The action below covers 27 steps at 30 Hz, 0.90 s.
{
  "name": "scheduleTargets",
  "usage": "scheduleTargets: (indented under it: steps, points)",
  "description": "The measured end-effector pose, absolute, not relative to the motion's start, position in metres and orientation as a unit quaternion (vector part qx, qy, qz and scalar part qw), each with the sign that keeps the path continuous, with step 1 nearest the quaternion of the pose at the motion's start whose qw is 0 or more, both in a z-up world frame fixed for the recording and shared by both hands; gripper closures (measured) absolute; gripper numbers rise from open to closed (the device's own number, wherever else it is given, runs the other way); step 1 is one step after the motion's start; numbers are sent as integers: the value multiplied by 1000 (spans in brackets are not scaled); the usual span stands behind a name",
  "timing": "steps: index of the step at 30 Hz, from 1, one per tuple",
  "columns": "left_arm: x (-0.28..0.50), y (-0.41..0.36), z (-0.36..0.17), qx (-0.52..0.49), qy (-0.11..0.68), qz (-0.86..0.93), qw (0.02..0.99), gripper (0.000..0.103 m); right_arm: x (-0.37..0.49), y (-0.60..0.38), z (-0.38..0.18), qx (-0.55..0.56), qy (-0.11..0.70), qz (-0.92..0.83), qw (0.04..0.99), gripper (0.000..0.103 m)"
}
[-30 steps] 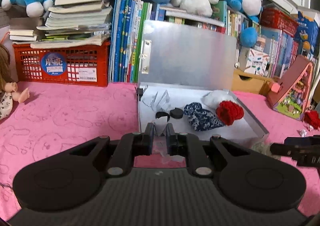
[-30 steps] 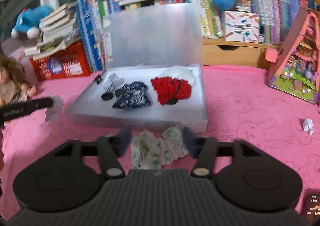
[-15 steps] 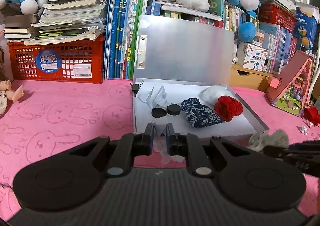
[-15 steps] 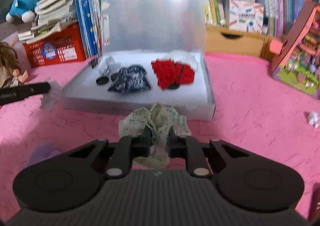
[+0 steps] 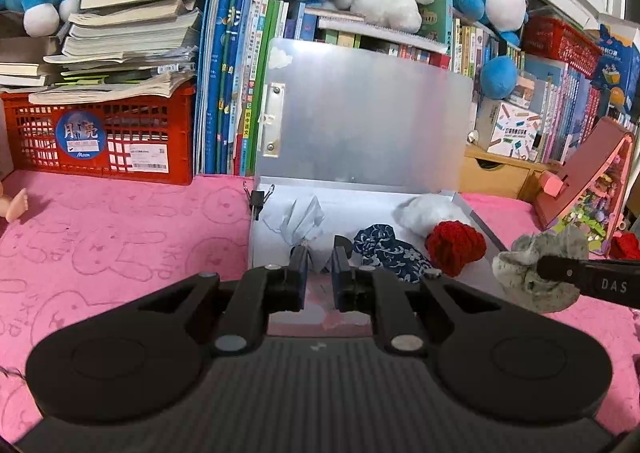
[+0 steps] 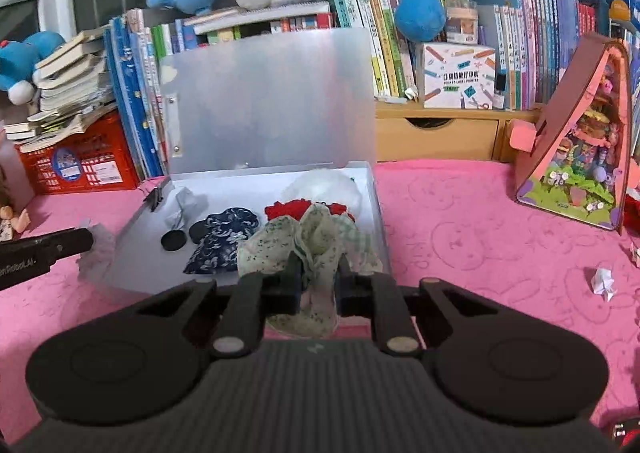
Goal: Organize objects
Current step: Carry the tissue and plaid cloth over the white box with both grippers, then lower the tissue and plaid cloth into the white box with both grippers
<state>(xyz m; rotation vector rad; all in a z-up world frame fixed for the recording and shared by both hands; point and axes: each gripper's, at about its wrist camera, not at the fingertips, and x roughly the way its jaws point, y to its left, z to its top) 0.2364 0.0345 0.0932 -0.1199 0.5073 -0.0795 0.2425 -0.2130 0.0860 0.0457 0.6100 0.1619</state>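
Nearest, the right gripper has its fingers pinched on a green speckled cloth pouch, held clear of the pink mat at the tray's near rim; its bunched top points at 12 o'clock toward the tray, long axis running away from the camera. At 9 o'clock the left gripper pinches a pale grey paper piece, also unplaced. Beyond, the open white tray already holds a navy floral pouch, a red knitted piece and white fluff. A crumpled paper scrap at 3 o'clock remains; I judge the task partly done.
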Motion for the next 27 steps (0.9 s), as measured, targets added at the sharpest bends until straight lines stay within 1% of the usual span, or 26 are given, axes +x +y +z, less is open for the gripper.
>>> scheduleTargets:
  steps: [7,17,27]
  points:
    - [264,28,79,-32,266,-29,963,88,265,-213,68,32,319,70,945,84]
    - [296,26,51,-37,292,-30,955,88,288,-209,43,40,329,60,941,84]
    - [322,26,35,-33,314,-22,948,88,306,-198,29,41,335,67,939,84]
